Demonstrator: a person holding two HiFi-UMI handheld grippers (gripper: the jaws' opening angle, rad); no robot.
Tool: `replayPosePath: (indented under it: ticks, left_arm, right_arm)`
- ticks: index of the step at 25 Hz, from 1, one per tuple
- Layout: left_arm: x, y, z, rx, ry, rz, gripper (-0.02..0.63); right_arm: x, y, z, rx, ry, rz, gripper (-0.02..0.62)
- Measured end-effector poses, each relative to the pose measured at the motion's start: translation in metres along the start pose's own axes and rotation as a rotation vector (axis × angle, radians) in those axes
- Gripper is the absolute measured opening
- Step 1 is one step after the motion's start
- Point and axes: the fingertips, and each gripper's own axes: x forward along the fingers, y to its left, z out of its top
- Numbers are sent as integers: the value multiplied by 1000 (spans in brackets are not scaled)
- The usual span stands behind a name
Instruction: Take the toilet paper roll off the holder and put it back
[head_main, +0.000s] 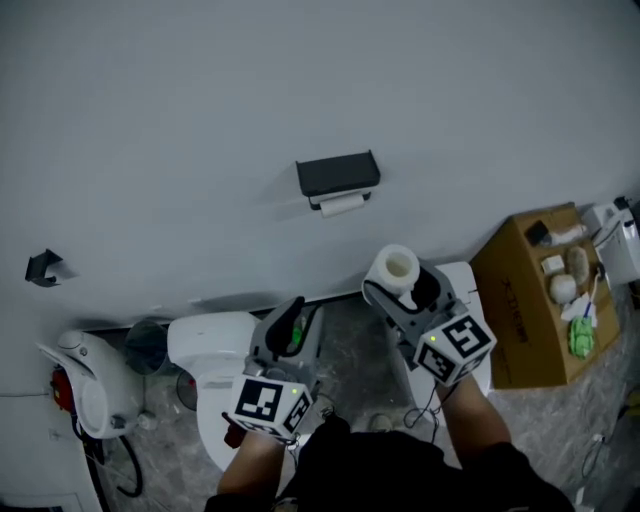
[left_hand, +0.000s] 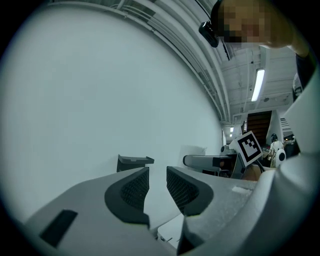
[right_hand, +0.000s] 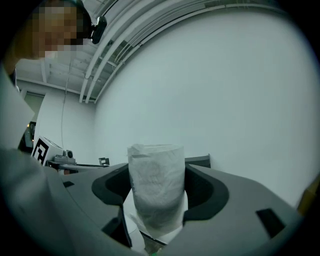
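The white toilet paper roll (head_main: 392, 268) stands upright between the jaws of my right gripper (head_main: 397, 278), which is shut on it. In the right gripper view the roll (right_hand: 156, 182) fills the gap between both pads. The black holder (head_main: 338, 175) hangs on the grey wall above and to the left of the roll, with a white strip (head_main: 342, 205) under its cover. My left gripper (head_main: 291, 325) is lower and to the left, its jaws a little apart with nothing between them (left_hand: 157, 187). It faces the holder (left_hand: 134, 161).
A white toilet (head_main: 215, 350) stands below the left gripper, with a dark bin (head_main: 150, 345) beside it. A cardboard box (head_main: 525, 310) holding several small items sits at the right. A white appliance (head_main: 85, 385) and a black wall hook (head_main: 42, 268) are at the left.
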Motion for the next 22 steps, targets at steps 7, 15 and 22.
replayPosePath:
  ticks: [7,15,22]
  left_arm:
    - [14,68,1,-4,4,-59,101]
    - [26,110,9,-10,-8,-85,103]
    - [60,119,10,-19,-13,-51,103]
  right_arm:
    - [74,13,-5,-11,23,-32,308]
    - [120,21,5,-41,20,-35,308]
    - [141,-11,20,-43,-10,1,308]
